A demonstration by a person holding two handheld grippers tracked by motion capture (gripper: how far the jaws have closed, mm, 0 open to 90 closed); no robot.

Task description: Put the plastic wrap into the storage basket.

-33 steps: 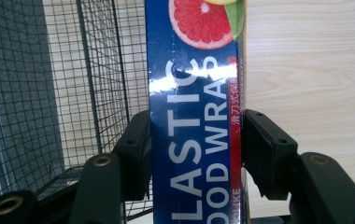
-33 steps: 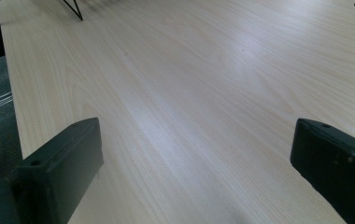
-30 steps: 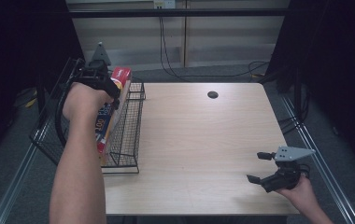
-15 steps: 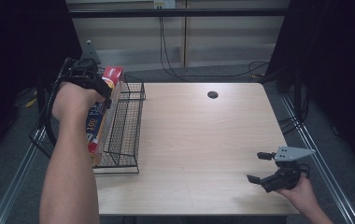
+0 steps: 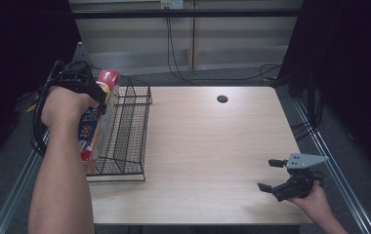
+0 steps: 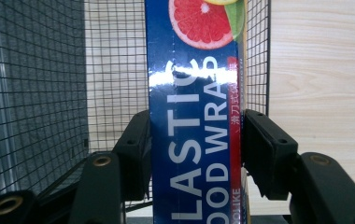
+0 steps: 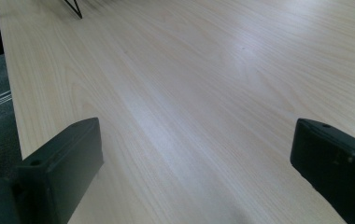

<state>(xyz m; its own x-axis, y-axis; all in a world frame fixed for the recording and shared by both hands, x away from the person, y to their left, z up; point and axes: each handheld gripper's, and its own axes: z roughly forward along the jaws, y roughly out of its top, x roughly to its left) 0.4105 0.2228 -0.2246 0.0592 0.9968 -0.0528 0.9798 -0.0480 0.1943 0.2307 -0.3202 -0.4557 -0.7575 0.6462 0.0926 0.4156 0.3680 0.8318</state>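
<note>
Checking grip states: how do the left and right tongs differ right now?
The left tongs are clamped on the plastic wrap box beside the wire basket; the right tongs gape wide and hold nothing. The left are raised, while the right sit low over the table. Both have black jaws.

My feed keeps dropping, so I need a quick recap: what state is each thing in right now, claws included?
Left claw: shut on the plastic wrap box, one pad on each long side.
Plastic wrap box: held, lengthwise along the rack's left side; whether it rests on anything I cannot tell.
Wire rack: upright at the table's left edge, nothing visible inside.
Right claw: open, nothing held, near the table's front right corner.
Table: bare wood around the claw.
</note>
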